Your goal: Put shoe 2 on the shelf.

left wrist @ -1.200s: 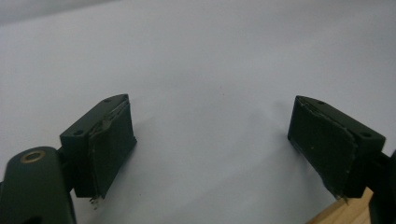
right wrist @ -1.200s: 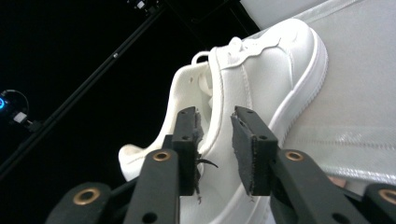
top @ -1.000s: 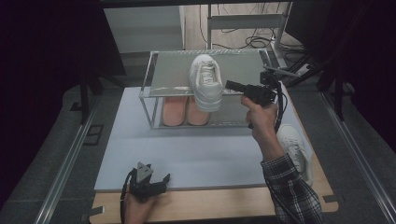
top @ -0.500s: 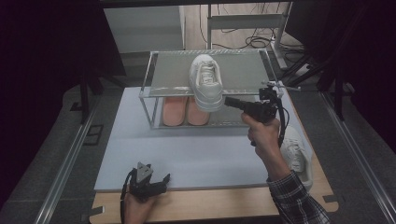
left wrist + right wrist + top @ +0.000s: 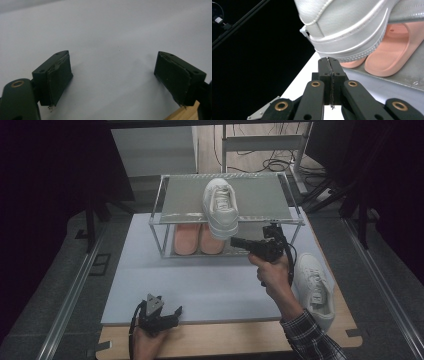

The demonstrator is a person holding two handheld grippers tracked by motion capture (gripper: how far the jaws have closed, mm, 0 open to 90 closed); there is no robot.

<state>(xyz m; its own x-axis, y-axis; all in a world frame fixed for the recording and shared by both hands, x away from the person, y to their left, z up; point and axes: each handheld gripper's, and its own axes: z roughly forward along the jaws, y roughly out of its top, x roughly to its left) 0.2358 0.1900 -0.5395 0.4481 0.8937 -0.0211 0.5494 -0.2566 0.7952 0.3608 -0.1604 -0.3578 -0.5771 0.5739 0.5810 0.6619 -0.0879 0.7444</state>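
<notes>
So from the high view, the white sneaker [image 5: 221, 206] is sitting on the top shelf of the metal rack [image 5: 172, 207], roughly in the middle. Its long axis runs front to back across the shelf, not along it. The laced end is toward the far side, and the other end pokes out past the near edge of the shelf, overhanging a bit. Sole down, upright as far as I can see.

My right gripper [image 5: 235, 240] is just below and in front of that overhanging end, pointing leftward across the table. Its jaws are clenched flat together with nothing between them. In the right gripper view they sit right under the sneaker's rubber sole edge [image 5: 352, 32], very near, but I can't tell if they actually touch it.

Under the shelf there's a pair of pink slippers [image 5: 199, 239] side by side, lined up the same front-to-back way.

A second white sneaker [image 5: 314, 287] lies on the table to the right of my right hand, well apart from the rack, also lying roughly front to back.

Left gripper [image 5: 167, 316] is down at the near edge of the white mat [image 5: 210, 285], jaws spread wide, holding nothing.
</notes>
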